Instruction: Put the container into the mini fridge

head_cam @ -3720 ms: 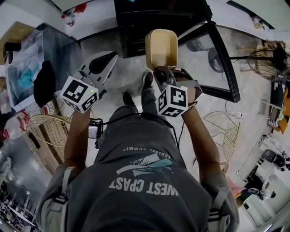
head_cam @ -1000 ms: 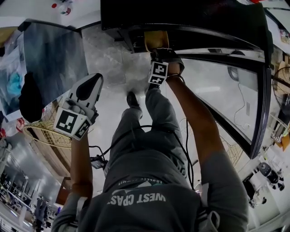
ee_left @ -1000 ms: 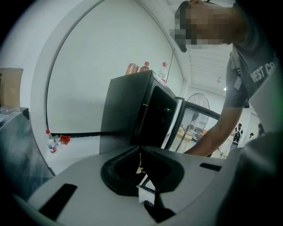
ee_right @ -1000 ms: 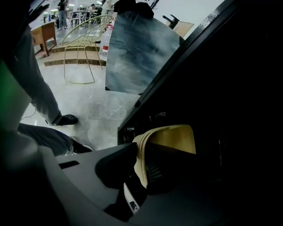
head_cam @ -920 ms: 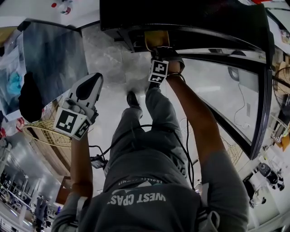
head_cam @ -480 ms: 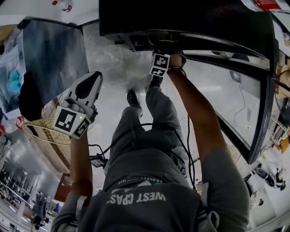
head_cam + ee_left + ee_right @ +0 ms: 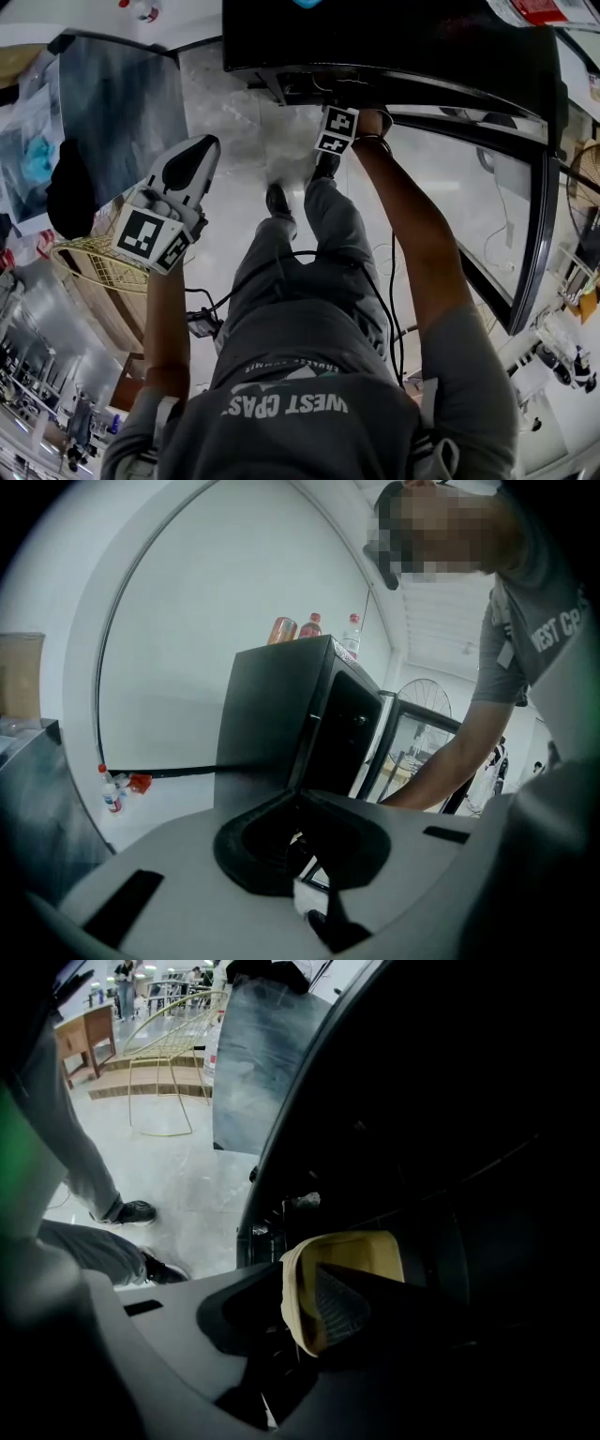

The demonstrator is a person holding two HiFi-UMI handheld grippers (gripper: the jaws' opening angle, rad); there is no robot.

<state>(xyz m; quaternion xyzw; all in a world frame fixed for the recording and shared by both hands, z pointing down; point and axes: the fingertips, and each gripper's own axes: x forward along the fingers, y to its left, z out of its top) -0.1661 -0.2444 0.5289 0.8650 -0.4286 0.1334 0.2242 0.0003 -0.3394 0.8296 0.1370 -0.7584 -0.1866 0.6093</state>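
The person's grey shirt (image 7: 291, 394) is nearest the head camera. Both arms extend forward from it over the pale floor (image 7: 244, 141).

The left tool (image 7: 202, 146) is held at the left, above the floor and well apart from the fridge. Its marker cube (image 7: 150, 239) faces the camera. In the left gripper view its jaws stand together with nothing between them. A gold wire frame (image 7: 89, 262) stands just beside the left arm, and a grey panel (image 7: 117, 103) lies beyond it.

The right arm (image 7: 412, 253) reaches further ahead. The right tool (image 7: 302, 1288) points down into the open front of the black mini fridge (image 7: 394, 37). In the head view only its marker cube (image 7: 338, 131) shows, at the lip of the opening. Its jaws have just been opening and now stand wide. One wall of the tan container (image 7: 361, 1251) stands between them. The textured pad (image 7: 339, 1307) of one jaw is inside the container and the other jaw is outside. Whether the pad touches the wall cannot be told.

The container sits in the dark fridge interior, just past the front edge, with its open side towards the tool. The glass door (image 7: 497, 187) of the fridge is swung open to the right. In the left gripper view a few bottles (image 7: 309, 626) stand on top of the fridge.
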